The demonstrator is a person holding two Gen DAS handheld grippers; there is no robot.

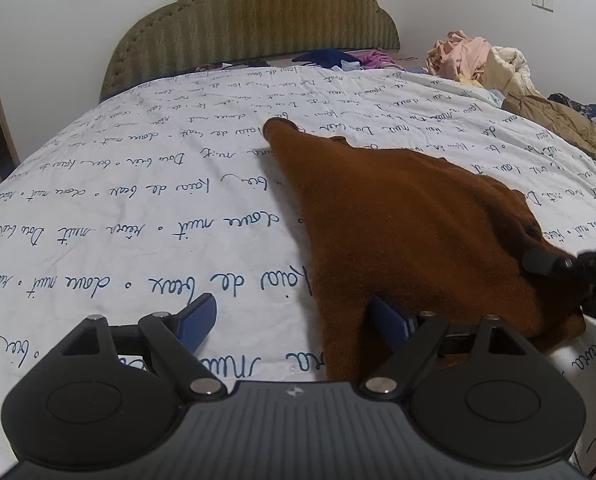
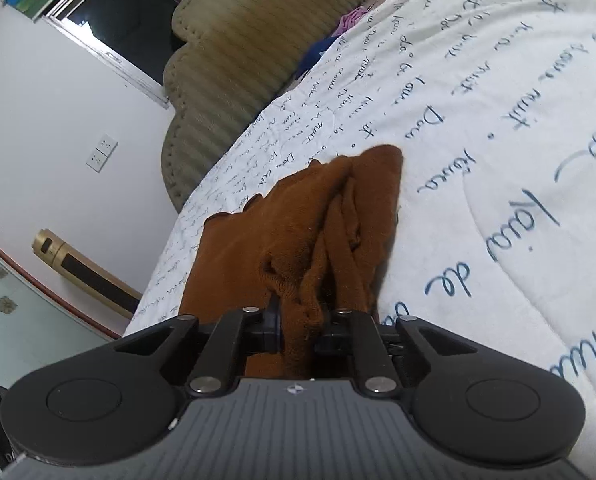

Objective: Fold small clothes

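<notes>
My right tool (image 2: 298,330) clamped the bunched edge of the brown knit garment (image 1: 409,232), anchoring it on the bed (image 1: 118,208); my left tool (image 1: 294,324) gaped wide at six o'clock, straddling its near edge.

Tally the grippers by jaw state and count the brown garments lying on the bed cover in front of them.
Open grippers: 1, the left gripper, with only one of its blue pads over the cloth.
Shut grippers: 1, the right gripper, clamped on bunched fabric.
Brown garments: 1, the brown knit garment on the script-printed bed cover.
Total: 3
</notes>
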